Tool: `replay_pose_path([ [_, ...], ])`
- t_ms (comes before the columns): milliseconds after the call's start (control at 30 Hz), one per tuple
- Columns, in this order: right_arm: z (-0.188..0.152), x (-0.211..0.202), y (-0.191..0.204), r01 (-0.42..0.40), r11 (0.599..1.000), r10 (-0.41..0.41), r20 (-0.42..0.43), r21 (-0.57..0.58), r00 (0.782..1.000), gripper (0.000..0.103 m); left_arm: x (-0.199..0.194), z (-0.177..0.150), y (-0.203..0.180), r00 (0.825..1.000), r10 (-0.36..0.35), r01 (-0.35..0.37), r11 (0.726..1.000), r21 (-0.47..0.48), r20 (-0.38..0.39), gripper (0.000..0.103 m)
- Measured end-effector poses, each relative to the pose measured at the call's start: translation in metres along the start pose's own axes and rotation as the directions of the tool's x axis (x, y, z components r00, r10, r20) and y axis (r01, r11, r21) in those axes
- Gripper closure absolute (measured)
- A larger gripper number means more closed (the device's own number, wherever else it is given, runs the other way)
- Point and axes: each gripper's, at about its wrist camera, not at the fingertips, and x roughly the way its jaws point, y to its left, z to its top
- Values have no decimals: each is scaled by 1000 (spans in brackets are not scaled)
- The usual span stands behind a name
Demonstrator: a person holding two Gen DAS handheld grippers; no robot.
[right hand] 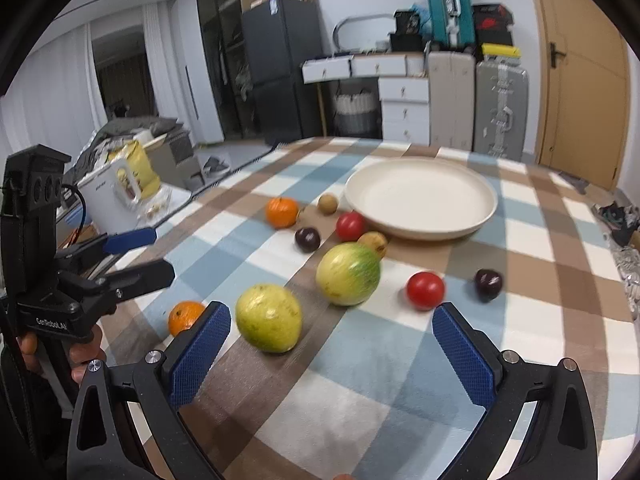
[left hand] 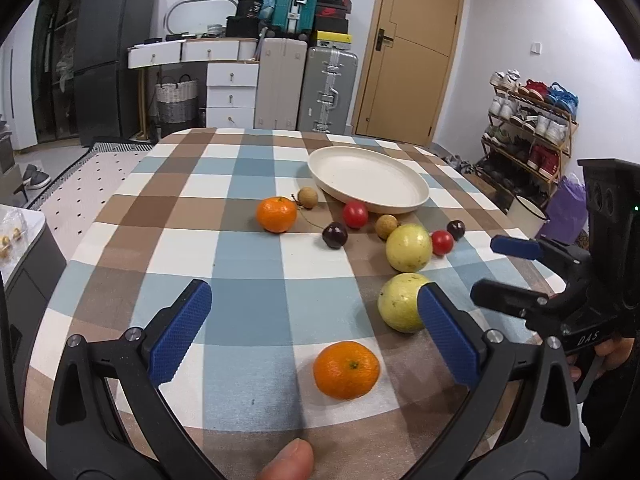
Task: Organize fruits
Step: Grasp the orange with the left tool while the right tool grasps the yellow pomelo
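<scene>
Fruits lie loose on a checked tablecloth in front of an empty cream plate (left hand: 368,178) (right hand: 420,196). My left gripper (left hand: 316,304) is open above the near edge, with an orange (left hand: 346,370) just below between its fingers and a yellow-green guava (left hand: 402,302) by its right finger. Further off lie a second guava (left hand: 409,248), another orange (left hand: 276,214), two red tomatoes (left hand: 355,215) (left hand: 442,242), two dark cherries (left hand: 335,235) and two brown longans (left hand: 307,197). My right gripper (right hand: 332,324) is open, low over the table, near the near guava (right hand: 269,317).
The table's right and near edges drop to the floor. A shoe rack (left hand: 528,128) stands right of the table. Suitcases (left hand: 326,88), white drawers (left hand: 232,92) and a door (left hand: 412,48) line the back wall. A white kettle (right hand: 116,196) sits on a side surface to the left.
</scene>
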Motion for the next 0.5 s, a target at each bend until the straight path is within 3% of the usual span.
replay_pose_path([
  [100, 1, 13, 8, -2, 1000, 1, -42, -20, 999, 0, 2, -3, -1, 999, 39, -39, 999, 35, -14, 0],
  [233, 2, 25, 13, -57, 998, 56, -73, -3, 996, 0, 5, -4, -2, 998, 40, -36, 996, 76, -54, 0],
  [400, 4, 44, 21, -67, 998, 65, -126, -12, 990, 1, 13, -8, -2, 992, 19, -6, 995, 104, -123, 0],
  [500, 4, 49, 21, -77, 997, 75, -141, -8, 987, 7, 14, -10, -2, 990, -10, 26, 994, 105, -144, 0],
])
